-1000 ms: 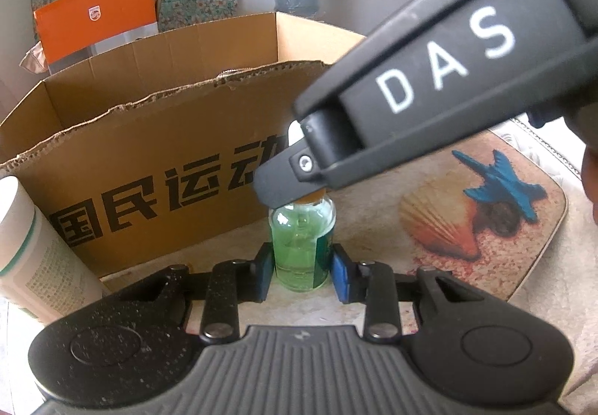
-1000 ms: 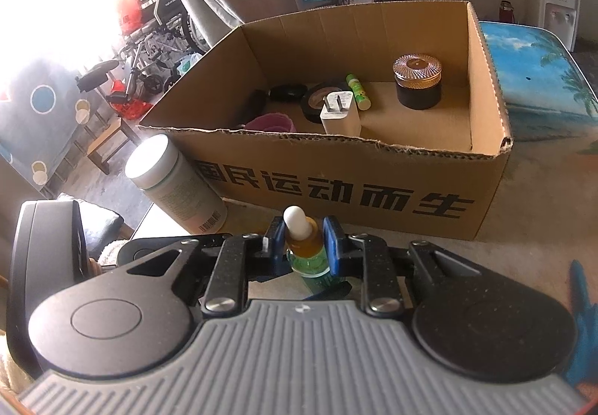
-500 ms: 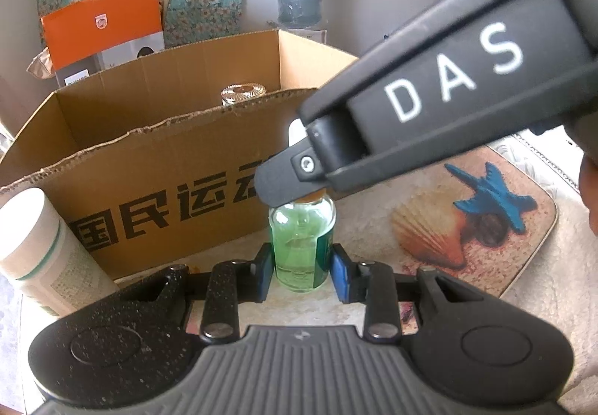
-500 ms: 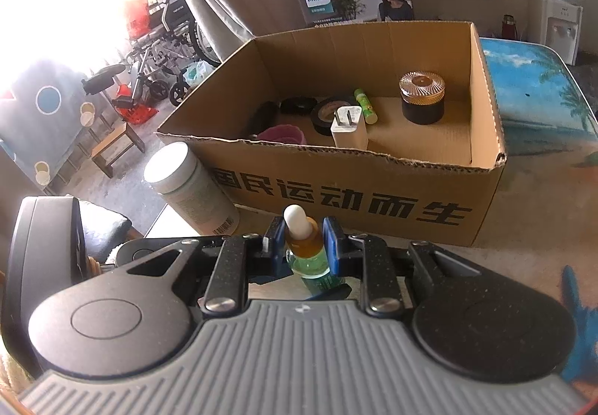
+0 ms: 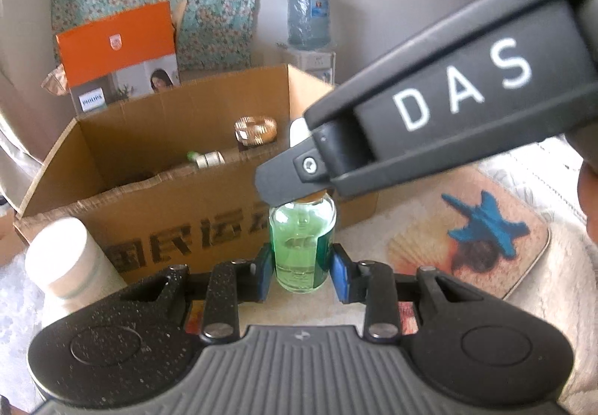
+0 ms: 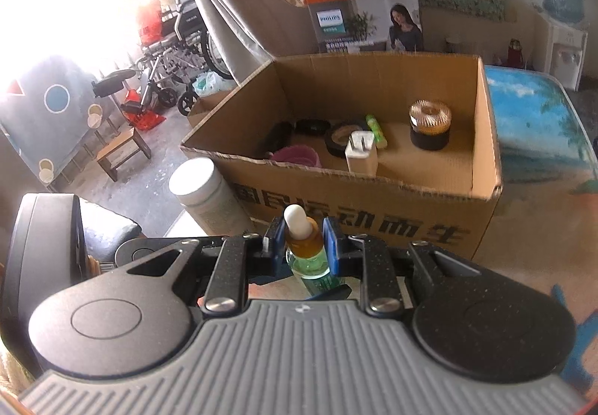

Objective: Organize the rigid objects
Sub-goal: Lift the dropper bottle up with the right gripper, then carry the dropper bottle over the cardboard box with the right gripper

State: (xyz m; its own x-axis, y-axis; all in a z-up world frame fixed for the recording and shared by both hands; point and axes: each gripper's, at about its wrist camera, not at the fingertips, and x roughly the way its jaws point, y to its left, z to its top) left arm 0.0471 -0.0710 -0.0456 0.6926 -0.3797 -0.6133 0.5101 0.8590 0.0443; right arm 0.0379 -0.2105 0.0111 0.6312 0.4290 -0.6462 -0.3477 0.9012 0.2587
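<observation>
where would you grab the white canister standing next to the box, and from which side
Take the white canister around its straight cylindrical body, just under the flat cap, coming in level from the open side away from the cardboard box. It stands upright close to the box's front wall, so that side is blocked. Probably too wide for a top-down pinch.
</observation>
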